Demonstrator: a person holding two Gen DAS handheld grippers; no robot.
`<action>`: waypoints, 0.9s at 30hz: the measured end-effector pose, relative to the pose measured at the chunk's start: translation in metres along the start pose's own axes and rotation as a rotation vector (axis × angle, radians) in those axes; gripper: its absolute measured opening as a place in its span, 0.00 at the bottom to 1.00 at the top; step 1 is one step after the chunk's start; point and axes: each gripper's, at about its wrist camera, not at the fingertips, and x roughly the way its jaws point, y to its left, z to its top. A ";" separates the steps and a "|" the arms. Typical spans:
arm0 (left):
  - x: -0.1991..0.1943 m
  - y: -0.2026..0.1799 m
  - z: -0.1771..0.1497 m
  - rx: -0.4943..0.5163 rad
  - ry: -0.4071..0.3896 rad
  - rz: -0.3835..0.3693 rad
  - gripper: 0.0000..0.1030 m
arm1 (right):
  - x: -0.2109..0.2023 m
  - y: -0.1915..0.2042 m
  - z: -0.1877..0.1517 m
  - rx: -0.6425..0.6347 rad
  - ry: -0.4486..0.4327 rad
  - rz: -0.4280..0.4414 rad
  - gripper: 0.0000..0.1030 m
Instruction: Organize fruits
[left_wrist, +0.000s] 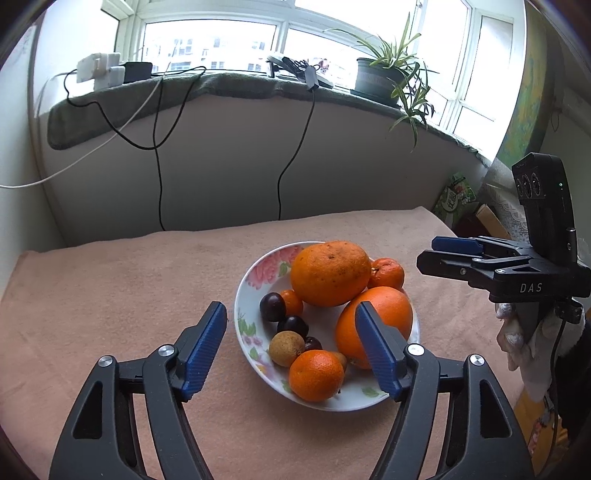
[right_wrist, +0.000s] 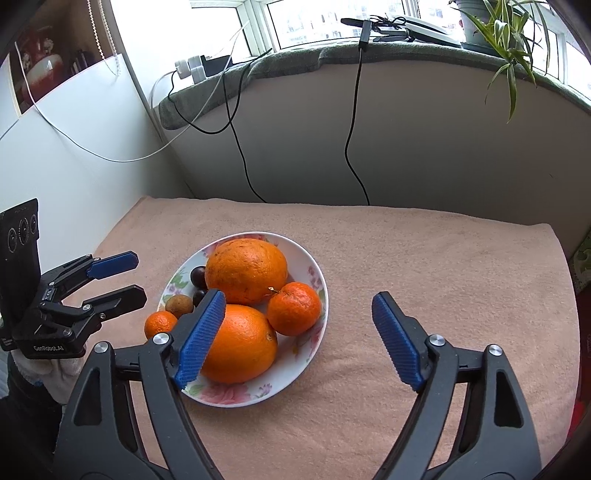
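A flowered white plate (left_wrist: 243, 295) sits on the pink cloth and holds two big oranges (left_wrist: 328, 273) (left_wrist: 384, 317), three mandarins such as the front one (left_wrist: 316, 374), dark plums (left_wrist: 272, 306) and a brown longan (left_wrist: 286, 348). My left gripper (left_wrist: 291, 308) hovers open over the plate's near side, its pads touching no fruit. In the right wrist view the same plate (right_wrist: 317, 273) lies under my right gripper (right_wrist: 299, 297), open, with its left pad in front of the nearer big orange (right_wrist: 240, 343). Each gripper shows in the other's view: the right gripper (left_wrist: 428, 252), the left gripper (right_wrist: 138, 277).
The pink cloth (right_wrist: 424, 266) covers the table up to a grey wall. Black and white cables (left_wrist: 160, 177) hang from the windowsill, which holds a potted plant (left_wrist: 384, 74) and chargers (left_wrist: 99, 70). A green package (left_wrist: 456, 195) stands at the far right edge.
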 end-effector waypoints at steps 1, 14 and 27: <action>-0.002 0.000 0.000 -0.003 -0.001 0.006 0.74 | -0.003 0.002 0.000 -0.005 -0.005 -0.007 0.83; -0.039 -0.004 -0.010 -0.044 -0.056 0.054 0.77 | -0.048 0.032 -0.013 -0.043 -0.121 -0.055 0.97; -0.078 -0.019 -0.030 -0.049 -0.122 0.150 0.80 | -0.084 0.045 -0.036 0.004 -0.219 -0.113 1.00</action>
